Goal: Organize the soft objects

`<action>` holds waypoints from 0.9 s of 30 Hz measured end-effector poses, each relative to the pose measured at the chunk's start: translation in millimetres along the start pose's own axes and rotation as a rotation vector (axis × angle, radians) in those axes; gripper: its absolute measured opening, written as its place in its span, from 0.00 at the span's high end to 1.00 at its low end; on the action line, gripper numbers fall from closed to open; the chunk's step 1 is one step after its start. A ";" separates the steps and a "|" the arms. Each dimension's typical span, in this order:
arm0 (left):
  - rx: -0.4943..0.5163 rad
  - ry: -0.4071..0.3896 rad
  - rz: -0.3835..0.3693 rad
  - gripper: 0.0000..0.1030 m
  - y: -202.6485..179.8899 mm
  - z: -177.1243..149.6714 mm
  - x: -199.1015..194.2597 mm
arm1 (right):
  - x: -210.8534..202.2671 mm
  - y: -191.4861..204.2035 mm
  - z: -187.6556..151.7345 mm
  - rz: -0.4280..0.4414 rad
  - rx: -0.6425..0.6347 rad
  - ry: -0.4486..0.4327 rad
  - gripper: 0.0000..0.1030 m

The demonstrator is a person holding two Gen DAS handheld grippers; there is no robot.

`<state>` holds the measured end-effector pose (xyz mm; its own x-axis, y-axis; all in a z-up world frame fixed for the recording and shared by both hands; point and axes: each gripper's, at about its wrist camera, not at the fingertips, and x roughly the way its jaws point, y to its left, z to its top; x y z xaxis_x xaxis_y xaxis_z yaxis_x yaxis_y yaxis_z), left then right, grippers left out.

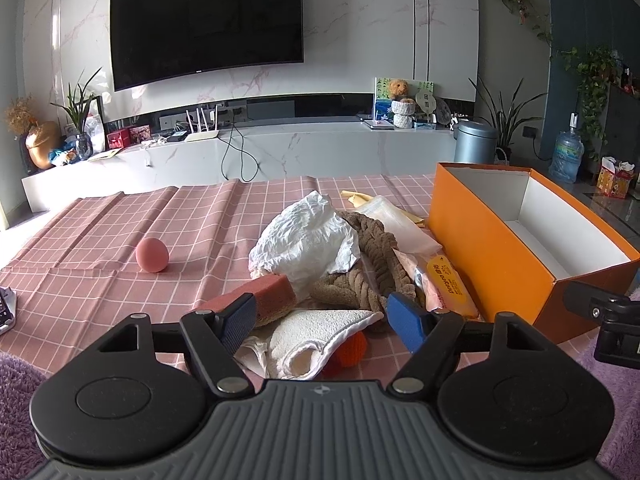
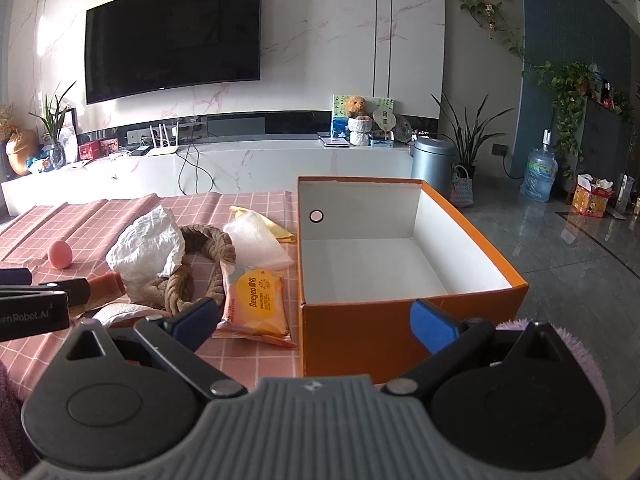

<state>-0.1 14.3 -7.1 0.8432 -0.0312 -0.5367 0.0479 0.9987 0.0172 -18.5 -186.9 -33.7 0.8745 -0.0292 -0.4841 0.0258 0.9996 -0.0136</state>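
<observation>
Soft things lie heaped on the pink checked tablecloth (image 1: 120, 240): a crumpled white cloth (image 1: 308, 236), a brown braided rope (image 1: 360, 280), a red-topped sponge (image 1: 264, 292), a folded white towel (image 1: 320, 340) and an orange wipes packet (image 2: 256, 300). A pink ball (image 1: 152, 255) sits apart to their left. The left gripper (image 1: 324, 320) hovers over the towel, jaws spread and grasping nothing. The right gripper (image 2: 316, 320), likewise released, faces the orange cardboard box (image 2: 360, 332), whose white inside is bare.
</observation>
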 end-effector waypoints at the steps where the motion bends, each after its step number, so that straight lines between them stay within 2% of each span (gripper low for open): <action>1: 0.002 0.011 -0.003 0.17 2.6 -0.2 0.8 | 1.3 3.3 1.7 0.015 -0.008 0.002 0.02; 5: 0.032 0.042 0.005 0.21 18.2 5.0 5.1 | 6.0 20.3 8.8 0.094 -0.055 0.003 0.03; 8: 0.041 0.093 -0.006 0.26 33.7 6.9 12.4 | 12.1 38.2 13.9 0.157 -0.121 0.004 0.07; 10: 0.035 0.140 -0.014 0.27 45.1 7.2 19.4 | 19.4 49.4 16.4 0.209 -0.150 0.025 0.14; 13: 0.075 0.167 -0.008 0.27 55.6 7.2 28.7 | 36.4 64.9 19.2 0.280 -0.172 0.080 0.15; 14: 0.111 0.169 -0.002 0.27 56.2 7.6 31.6 | 42.6 70.8 19.6 0.294 -0.188 0.092 0.16; 16: 0.199 0.171 0.008 0.27 54.0 8.7 37.9 | 56.5 82.3 21.7 0.309 -0.219 0.125 0.26; 20: 0.312 0.172 -0.028 0.27 52.9 10.6 53.0 | 86.3 102.0 28.8 0.368 -0.216 0.197 0.27; 22: 0.358 0.181 -0.046 0.26 53.0 9.8 62.2 | 98.0 113.2 30.2 0.386 -0.233 0.218 0.32; 27: 0.526 0.219 -0.032 0.26 49.1 0.3 88.1 | 121.9 135.7 28.1 0.404 -0.260 0.264 0.35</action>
<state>76.6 60.6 -53.3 0.7087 0.0041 -0.7055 0.3793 0.8410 0.3859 105.3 -54.8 -70.0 0.6379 0.3247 -0.6983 -0.4368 0.8993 0.0192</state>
